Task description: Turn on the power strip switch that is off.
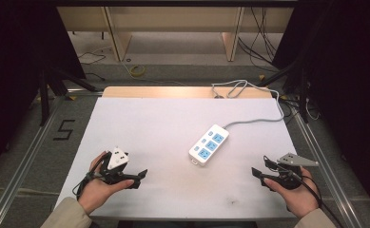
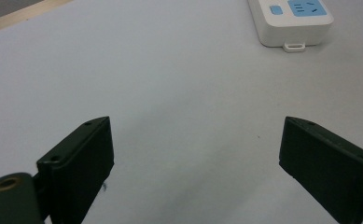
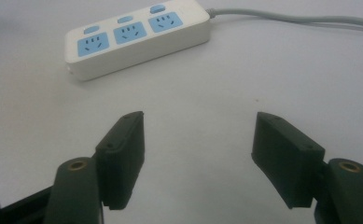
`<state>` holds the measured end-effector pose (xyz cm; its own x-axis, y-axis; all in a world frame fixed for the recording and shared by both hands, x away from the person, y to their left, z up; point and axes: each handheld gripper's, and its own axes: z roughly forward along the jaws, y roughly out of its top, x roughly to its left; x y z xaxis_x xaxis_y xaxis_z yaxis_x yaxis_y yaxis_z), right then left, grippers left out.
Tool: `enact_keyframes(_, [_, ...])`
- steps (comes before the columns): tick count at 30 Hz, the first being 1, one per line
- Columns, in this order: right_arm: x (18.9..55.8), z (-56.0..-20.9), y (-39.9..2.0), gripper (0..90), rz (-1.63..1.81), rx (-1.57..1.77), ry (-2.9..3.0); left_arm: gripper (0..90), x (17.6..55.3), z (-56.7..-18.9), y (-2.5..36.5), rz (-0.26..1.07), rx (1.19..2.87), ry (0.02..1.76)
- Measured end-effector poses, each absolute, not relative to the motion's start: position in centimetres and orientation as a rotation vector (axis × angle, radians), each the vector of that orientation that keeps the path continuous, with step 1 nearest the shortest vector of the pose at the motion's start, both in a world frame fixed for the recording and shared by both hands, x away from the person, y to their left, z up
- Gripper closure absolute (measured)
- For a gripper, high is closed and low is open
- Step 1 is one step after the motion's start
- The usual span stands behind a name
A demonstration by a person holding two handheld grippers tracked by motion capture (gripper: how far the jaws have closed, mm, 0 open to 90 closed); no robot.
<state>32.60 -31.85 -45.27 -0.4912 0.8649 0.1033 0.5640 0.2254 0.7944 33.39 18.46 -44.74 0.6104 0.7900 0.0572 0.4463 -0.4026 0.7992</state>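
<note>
A white power strip [image 1: 209, 144] with three blue sockets lies on the white table right of centre, its grey cable [image 1: 258, 118] running to the far edge. My left gripper [image 1: 141, 176] rests near the front left, held in a hand, jaws wide open and empty. My right gripper [image 1: 258, 176] sits near the front right, also open with nothing between its jaws. In the left gripper view the power strip's end [image 2: 291, 21] lies ahead at upper right. In the right gripper view the whole power strip [image 3: 135, 37] lies ahead, its cable [image 3: 305, 21] trailing right.
The white tabletop [image 1: 163, 133] has a wooden strip along its far edge. A cable loop [image 1: 230, 89] lies at the far edge. Beyond it are a floor with wires and wooden furniture legs. Metal rails flank the table on both sides.
</note>
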Motion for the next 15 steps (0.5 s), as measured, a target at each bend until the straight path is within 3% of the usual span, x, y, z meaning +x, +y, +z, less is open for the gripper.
enact_keyframes(6, [32.6,-44.9,-31.8,56.2,1.136,1.339,2.118,10.7,33.3,-44.8,18.4,0.536,2.039,0.982])
enact_keyframes(13, [32.5,-44.4,-31.5,85.7,1.107,1.298,2.086,11.6,33.4,-44.7,18.5,0.537,2.043,0.986])
enact_keyframes(15, [32.6,-44.2,-31.4,90.0,1.091,1.284,2.081,11.6,33.3,-44.7,18.4,0.546,2.045,0.981])
